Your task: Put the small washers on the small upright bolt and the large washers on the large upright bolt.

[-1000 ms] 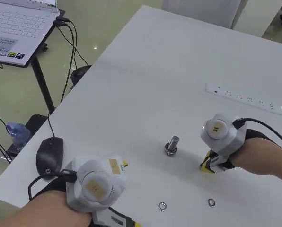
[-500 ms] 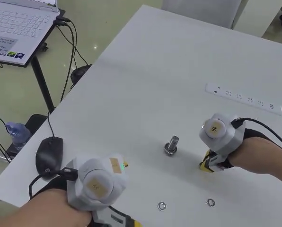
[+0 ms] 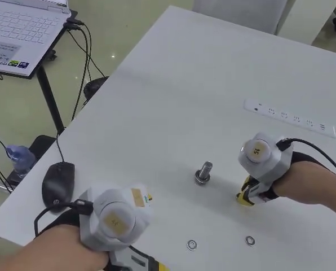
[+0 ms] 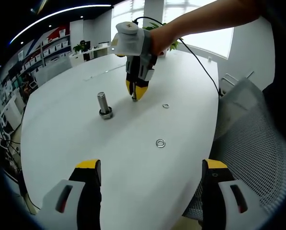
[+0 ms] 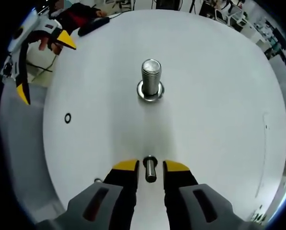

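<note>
A large upright bolt [image 3: 203, 172] [image 4: 103, 104] [image 5: 151, 79] stands mid-table with a washer ring at its base. Right of it, my right gripper [image 3: 246, 196] [image 5: 149, 168] points down at the table, shut on a small upright bolt [image 5: 149, 167]; the left gripper view shows this gripper [image 4: 135, 93] from the front. Two small washers [image 3: 191, 244] [image 3: 250, 241] lie flat near the front edge, also seen as washers [image 4: 160, 143] [image 4: 166, 106] and one washer [image 5: 67, 118]. My left gripper [image 3: 148, 264] [image 4: 151, 165] is open and empty at the near edge.
A white power strip [image 3: 289, 118] lies at the far right of the white table [image 3: 173, 101]. A black mouse [image 3: 57, 183] sits at the table's left edge. A laptop [image 3: 21, 34] rests on a stand beyond it. A mesh chair [image 4: 248, 129] stands beside the table.
The picture has shifted slightly with the head. My right gripper stays at the same spot beside the large bolt, and the left gripper holds still.
</note>
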Available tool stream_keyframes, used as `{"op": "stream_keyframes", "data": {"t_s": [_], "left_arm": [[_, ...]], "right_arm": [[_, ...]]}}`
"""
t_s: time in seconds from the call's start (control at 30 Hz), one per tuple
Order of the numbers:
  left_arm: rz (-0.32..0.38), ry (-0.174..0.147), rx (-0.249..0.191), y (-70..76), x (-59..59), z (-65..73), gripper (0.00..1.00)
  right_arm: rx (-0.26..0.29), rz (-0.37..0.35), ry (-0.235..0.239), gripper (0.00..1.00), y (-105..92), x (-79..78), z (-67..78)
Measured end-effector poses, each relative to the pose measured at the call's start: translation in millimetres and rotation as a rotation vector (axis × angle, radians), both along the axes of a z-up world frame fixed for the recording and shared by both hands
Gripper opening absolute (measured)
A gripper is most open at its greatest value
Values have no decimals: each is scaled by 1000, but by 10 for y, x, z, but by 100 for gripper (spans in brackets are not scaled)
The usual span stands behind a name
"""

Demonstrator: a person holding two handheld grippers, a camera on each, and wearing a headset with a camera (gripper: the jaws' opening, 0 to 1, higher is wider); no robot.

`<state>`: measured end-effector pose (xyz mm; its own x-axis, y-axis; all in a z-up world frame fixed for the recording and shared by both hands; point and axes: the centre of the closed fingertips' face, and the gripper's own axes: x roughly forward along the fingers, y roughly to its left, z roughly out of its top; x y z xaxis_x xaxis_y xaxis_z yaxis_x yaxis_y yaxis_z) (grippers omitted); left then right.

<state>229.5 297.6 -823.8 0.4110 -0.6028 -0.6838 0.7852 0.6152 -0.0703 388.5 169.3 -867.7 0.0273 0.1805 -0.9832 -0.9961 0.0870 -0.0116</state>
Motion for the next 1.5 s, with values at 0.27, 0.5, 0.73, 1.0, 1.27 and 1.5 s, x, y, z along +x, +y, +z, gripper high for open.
{"op": "stream_keyframes", "data": {"t_s": [0.27,0.5,0.73,1.0,1.27,1.5], "left_arm": [[-6,-1,2,-10,-4,7,86],[-19,-2,10,-22,-16,27,85],[-18,-9,22,44,5,78,84],[-2,-25,15,49,49,136,86],[-11,-33,15,1,49,155,88],[-14,-36,21,10,77,167,87]], "right_arm": [[23,-5,-5,23,1,3,115],[33,16,-12,27,-20,-54,270],[59,1,-19,27,-51,-103,404],[70,12,-28,28,-83,-220,484],[86,4,-23,30,-152,-404,542],[99,16,-16,31,-207,-601,560]]}}
